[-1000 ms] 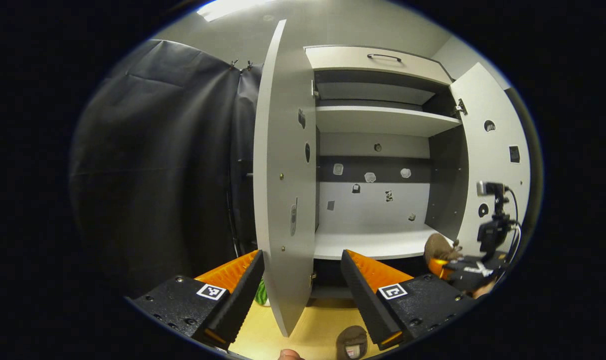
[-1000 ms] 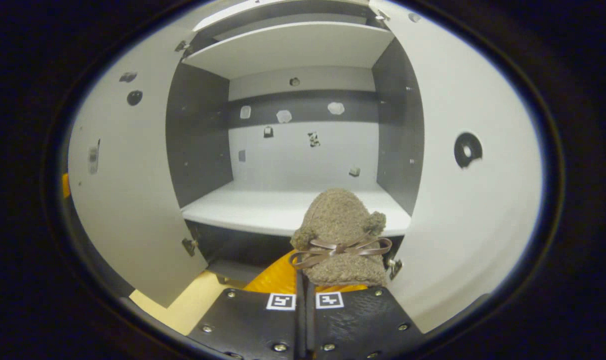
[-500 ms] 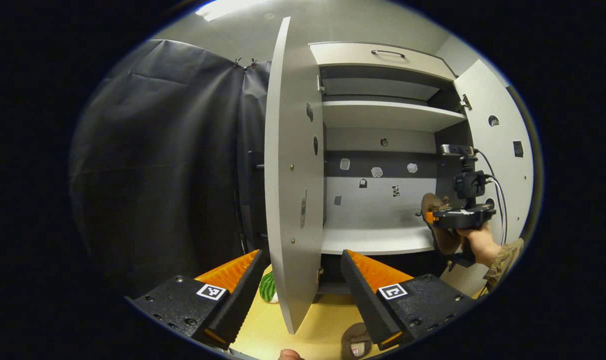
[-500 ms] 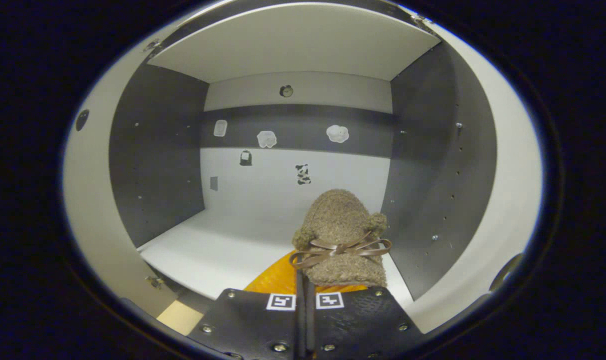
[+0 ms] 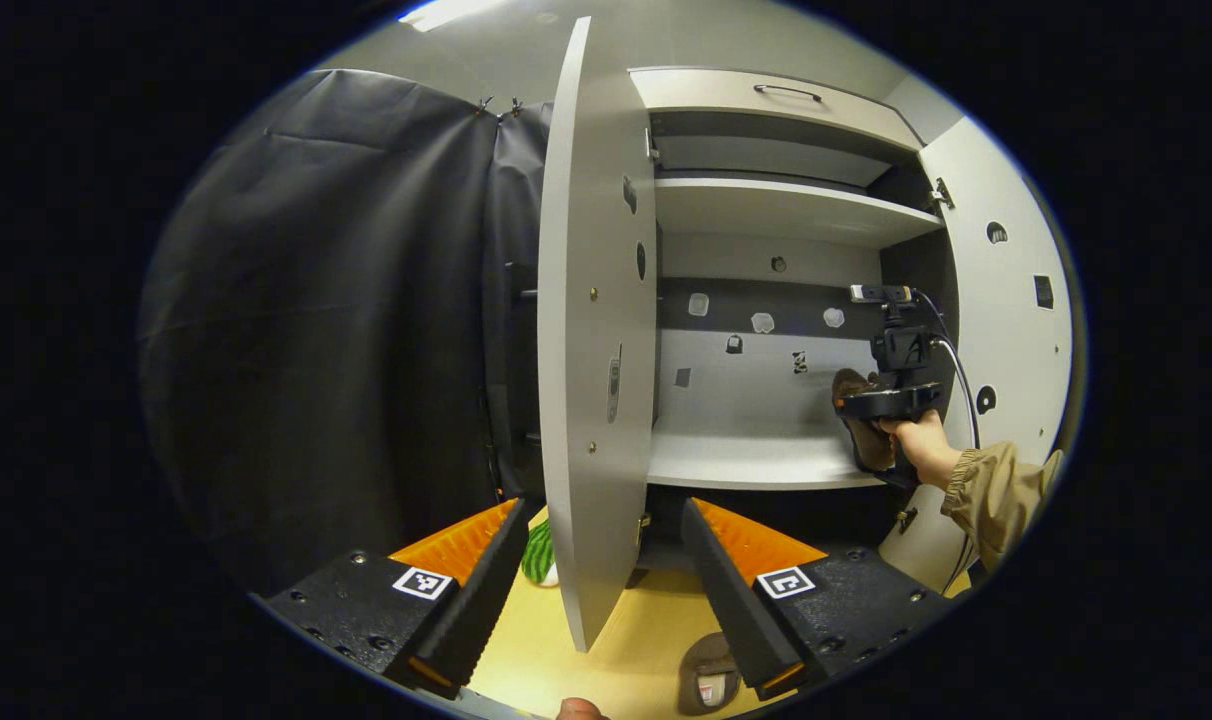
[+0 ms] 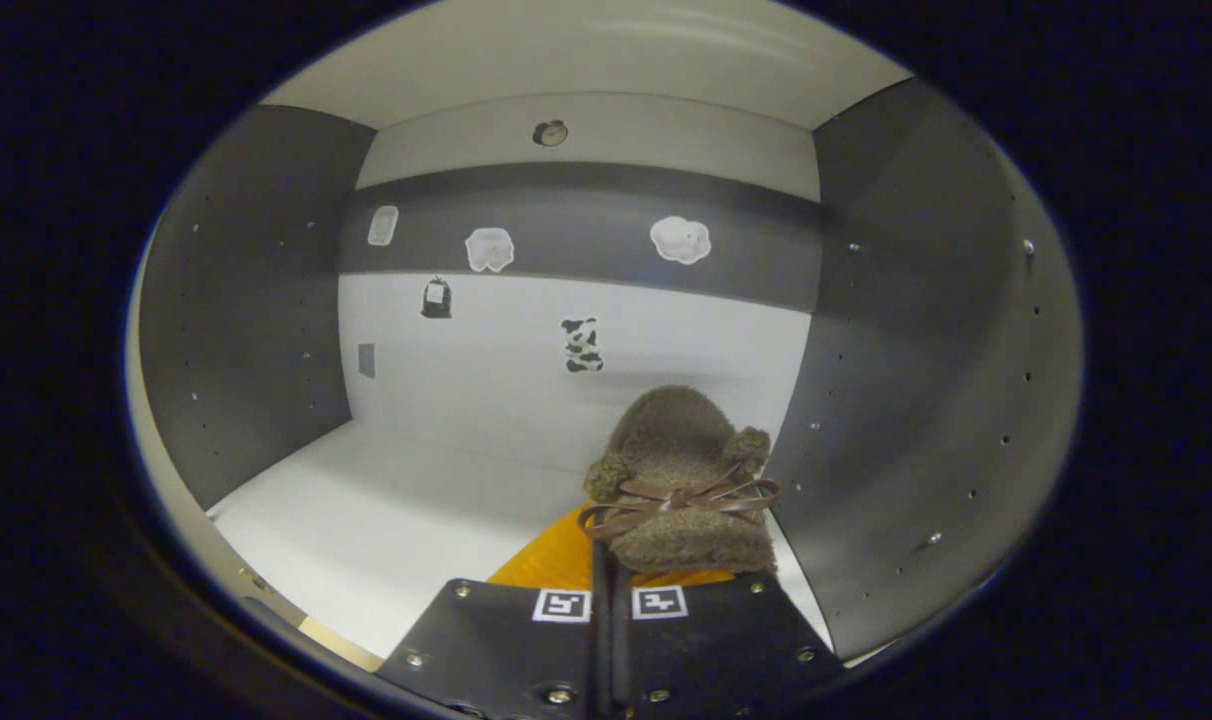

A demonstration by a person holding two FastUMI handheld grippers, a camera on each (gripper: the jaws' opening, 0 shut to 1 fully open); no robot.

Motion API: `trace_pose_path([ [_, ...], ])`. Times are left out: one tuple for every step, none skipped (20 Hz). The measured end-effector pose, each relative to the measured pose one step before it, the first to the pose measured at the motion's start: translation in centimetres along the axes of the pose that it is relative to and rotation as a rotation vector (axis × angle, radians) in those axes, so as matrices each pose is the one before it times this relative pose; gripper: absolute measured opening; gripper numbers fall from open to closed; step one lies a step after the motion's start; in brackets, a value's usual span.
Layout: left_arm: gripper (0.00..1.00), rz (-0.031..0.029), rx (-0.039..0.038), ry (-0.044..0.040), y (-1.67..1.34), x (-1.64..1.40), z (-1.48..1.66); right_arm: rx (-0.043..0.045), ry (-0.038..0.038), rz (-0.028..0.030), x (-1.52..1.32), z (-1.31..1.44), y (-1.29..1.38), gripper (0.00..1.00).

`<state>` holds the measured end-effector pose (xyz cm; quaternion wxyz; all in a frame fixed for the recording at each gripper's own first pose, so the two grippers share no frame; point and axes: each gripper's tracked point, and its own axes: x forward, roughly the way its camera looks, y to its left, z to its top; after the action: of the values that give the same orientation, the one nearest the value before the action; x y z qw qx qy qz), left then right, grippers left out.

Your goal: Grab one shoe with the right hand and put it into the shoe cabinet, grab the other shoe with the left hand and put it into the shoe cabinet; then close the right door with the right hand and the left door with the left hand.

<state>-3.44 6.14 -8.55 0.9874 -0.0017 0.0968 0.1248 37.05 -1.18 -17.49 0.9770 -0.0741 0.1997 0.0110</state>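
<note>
Fleece and ribbon: fuzzy brown shoe with a thin bow across its upper, held inside the shoe cabinet, above its white shelf and close to the cabinet's right wall.
Handling, as a guess: light, soft and squashy; the pile should grip rather than slip, and nothing about it looks fragile.
Hold: right gripper has its fingers pressed together on the shoe's near edge; a firm rim or heel edge seems a better hold than the loose fleece.
Pointing: toe faces the cabinet's back wall, long axis running straight away from the gripper, into the cabinet.
Other shoe: second shoe lies on the yellow floor in front of the cabinet, below its left door.
Left gripper: fingers spread wide apart, empty, either side of that door's lower edge.
Doors: both open; right door swung wide.
</note>
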Motion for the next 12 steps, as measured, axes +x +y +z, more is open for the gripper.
trace_pose_path([
  [0.95, 0.0055, 0.00473, 0.00011, 0.119, 0.001, 0.015, -0.00529, 0.00612, -0.01648, -0.003, -0.116, -0.208, 0.01],
  [0.95, 0.00358, -0.00043, -0.00165, 0.061, 0.031, 0.1, -0.00293, 0.0144, -0.00303, 0.33, -0.535, -0.123, 0.06],
  [0.95, -0.00023, -0.00275, -0.00116, -0.042, -0.016, 0.012, -0.00292, 0.016, 0.00253, 0.081, -0.403, 0.158, 0.06],
  [0.95, -0.00201, -0.00182, 0.00136, -0.076, -0.021, -0.043, -0.00062, 0.01629, 0.00976, -0.133, -0.458, 0.214, 0.1],
  [0.95, -0.0028, -0.00193, 0.00345, -0.089, -0.004, -0.127, 0.00482, 0.02033, 0.0073, 0.105, -0.454, 0.245, 0.14],
  [0.95, -0.00585, -0.00313, 0.00388, -0.202, -0.102, -0.203, 0.01435, 0.01488, 0.02592, -0.492, -0.325, 0.552, 0.28],
  [0.95, -0.01001, -0.00352, 0.00268, -0.289, -0.083, -0.149, 0.01109, 0.01478, 0.01898, -0.21, -0.293, 0.586, 0.39],
  [0.95, -0.0096, -0.00192, 0.00345, -0.266, -0.149, -0.159, -0.00151, 0.00452, -0.00119, -0.22, -0.129, -0.029, 0.42],
  [0.95, -0.00888, 0.00093, 0.0017, -0.223, -0.112, -0.189, -0.00366, 0.0015, -0.00271, -0.463, -0.105, 0.156, 0.42],
  [0.95, -0.00854, 0.00229, 0.00208, -0.217, -0.133, -0.172, -0.00888, 0.00062, 0.00219, -0.473, -0.047, 0.167, 0.43],
  [0.95, -0.00844, 0.00157, 0.00163, -0.236, -0.135, -0.191, -0.01269, -0.00858, -0.00655, -0.587, 0.106, -0.074, 0.43],
  [0.95, -0.00753, 0.00019, 0.00432, -0.159, -0.093, -0.296, -0.00849, -0.00797, -0.00382, -0.567, 0.252, -0.124, 0.43],
])
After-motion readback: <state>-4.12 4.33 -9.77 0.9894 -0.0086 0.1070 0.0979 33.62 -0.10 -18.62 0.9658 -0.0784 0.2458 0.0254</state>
